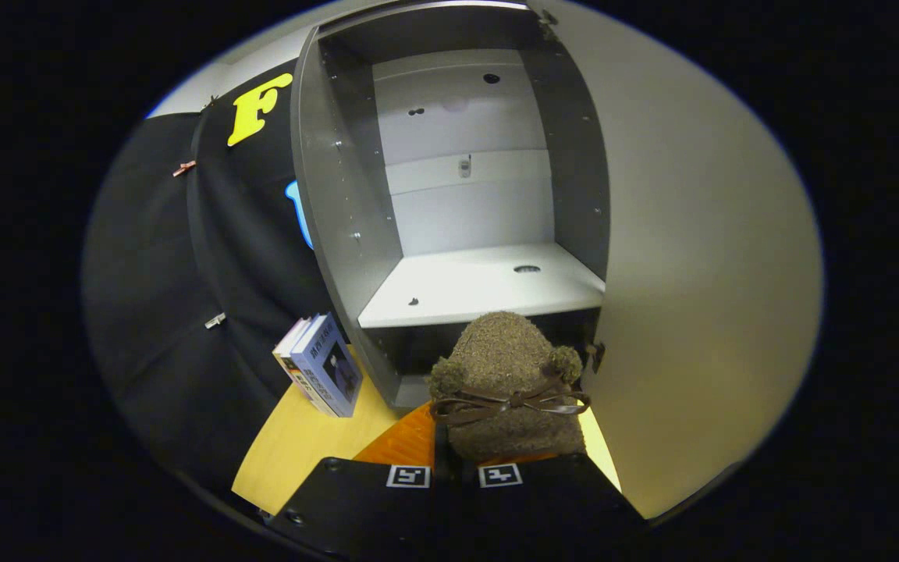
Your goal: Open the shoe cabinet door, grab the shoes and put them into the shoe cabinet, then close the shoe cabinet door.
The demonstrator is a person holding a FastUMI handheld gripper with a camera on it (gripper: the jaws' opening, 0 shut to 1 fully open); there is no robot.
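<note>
Gripper view. The shoe cabinet (340, 203) stood with its door (691, 297) swung open to the right. The gripper (456, 468) was clamped on a brown fuzzy shoe (508, 382), which it held just ahead of the fingers, in front of the pale shelf (481, 289). Books (323, 365) leaned beside the cabinet on the yellow table (301, 445). Judged progress: door opened and shoe grasped; placing the shoe and closing the door remained

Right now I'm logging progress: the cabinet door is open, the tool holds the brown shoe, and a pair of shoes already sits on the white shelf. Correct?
Not quite. The white shelf holds no shoes. The gripper view shows this; the rest stands: the cabinet door is open and the tool holds the brown shoe.
</note>
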